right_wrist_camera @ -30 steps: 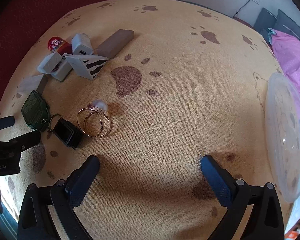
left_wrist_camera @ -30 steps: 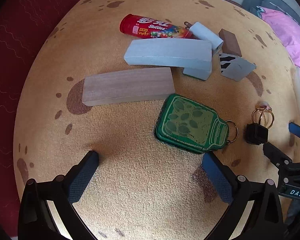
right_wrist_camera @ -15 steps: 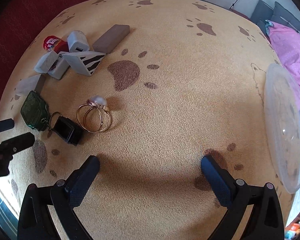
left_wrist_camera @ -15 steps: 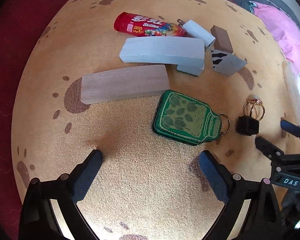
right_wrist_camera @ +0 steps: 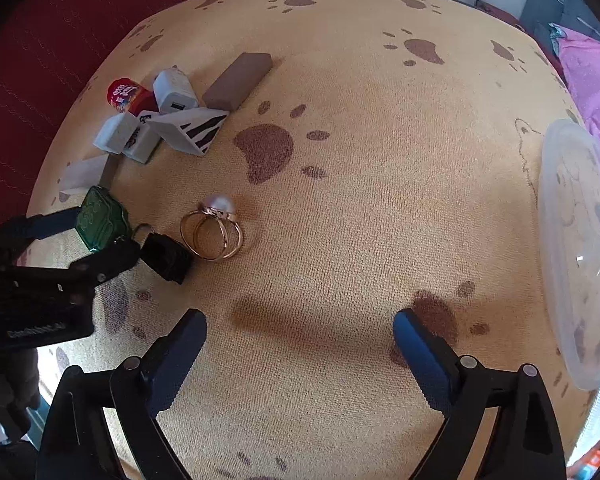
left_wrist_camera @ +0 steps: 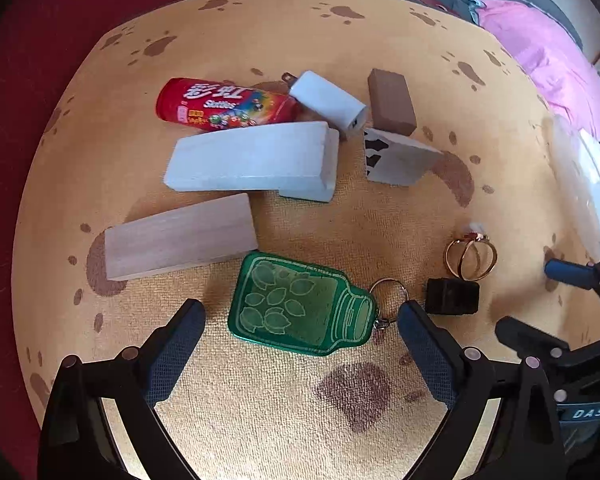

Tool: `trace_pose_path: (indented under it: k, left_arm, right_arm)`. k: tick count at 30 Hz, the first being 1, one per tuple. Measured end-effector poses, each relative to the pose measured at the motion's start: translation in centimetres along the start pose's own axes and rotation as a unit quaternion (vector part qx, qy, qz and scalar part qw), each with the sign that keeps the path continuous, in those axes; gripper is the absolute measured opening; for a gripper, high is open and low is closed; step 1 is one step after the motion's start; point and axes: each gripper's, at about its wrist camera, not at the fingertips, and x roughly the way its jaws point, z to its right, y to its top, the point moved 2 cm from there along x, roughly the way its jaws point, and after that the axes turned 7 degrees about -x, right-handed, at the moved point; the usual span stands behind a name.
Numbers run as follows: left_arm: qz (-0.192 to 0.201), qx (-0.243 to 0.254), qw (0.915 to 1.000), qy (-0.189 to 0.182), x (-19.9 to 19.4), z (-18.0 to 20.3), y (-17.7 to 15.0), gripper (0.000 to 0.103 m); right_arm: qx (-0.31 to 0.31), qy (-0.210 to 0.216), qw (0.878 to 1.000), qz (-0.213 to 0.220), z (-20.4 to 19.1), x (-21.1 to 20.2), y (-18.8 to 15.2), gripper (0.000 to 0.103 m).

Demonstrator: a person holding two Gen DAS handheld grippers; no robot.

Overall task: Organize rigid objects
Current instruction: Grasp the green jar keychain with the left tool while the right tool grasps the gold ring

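My left gripper (left_wrist_camera: 300, 316) is open, its jaws on either side of a green jar-shaped keychain (left_wrist_camera: 300, 306) lying flat on the tan paw-print rug (left_wrist_camera: 260, 392). A black box (left_wrist_camera: 452, 296) and a gold pearl ring (left_wrist_camera: 470, 258) lie just right of it. Beyond lie a wooden block (left_wrist_camera: 180, 242), a pale blue block (left_wrist_camera: 252, 158), a red Skittles tube (left_wrist_camera: 224, 106), a white charger (left_wrist_camera: 328, 104), a brown block (left_wrist_camera: 392, 102) and a zebra-striped block (left_wrist_camera: 396, 158). My right gripper (right_wrist_camera: 300, 332) is open and empty over bare rug, with the ring (right_wrist_camera: 212, 232) ahead to its left.
A clear plastic lid or container (right_wrist_camera: 580, 248) lies at the rug's right edge. A red floor (left_wrist_camera: 20, 80) borders the rug on the left. Pink bedding (left_wrist_camera: 540, 52) lies at the far right. The left gripper shows in the right wrist view (right_wrist_camera: 92, 240).
My left gripper has moved forward and down, so the green keychain now lies between its fingers. My right gripper has shifted slightly; the ring and black box look a little closer.
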Motion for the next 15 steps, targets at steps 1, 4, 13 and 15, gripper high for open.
trace_pose_path:
  k: [1, 4, 13, 15]
  left_arm:
    - [0.001, 0.007, 0.9999, 0.008, 0.1, 0.1, -0.1, 0.091]
    - [0.010, 0.008, 0.9999, 0.006, 0.0, 0.3, 0.2, 0.076]
    - [0.003, -0.022, 0.9993, -0.030, -1.6, -1.1, -1.6, 0.073]
    - [0.002, -0.026, 0.9991, -0.034, -2.3, -1.6, -2.4, 0.073]
  right_arm:
    - [0.000, 0.002, 1.000, 0.003, 0.1, 0.1, 0.0, 0.095]
    - [0.001, 0.011, 1.000, 0.007, 0.1, -0.6, 0.4, 0.092]
    - [0.003, 0.026, 1.000, 0.004, -0.9, -0.4, 2.5, 0.082]
    - [0.003, 0.028, 1.000, 0.002, -1.7, 0.1, 3.1, 0.079]
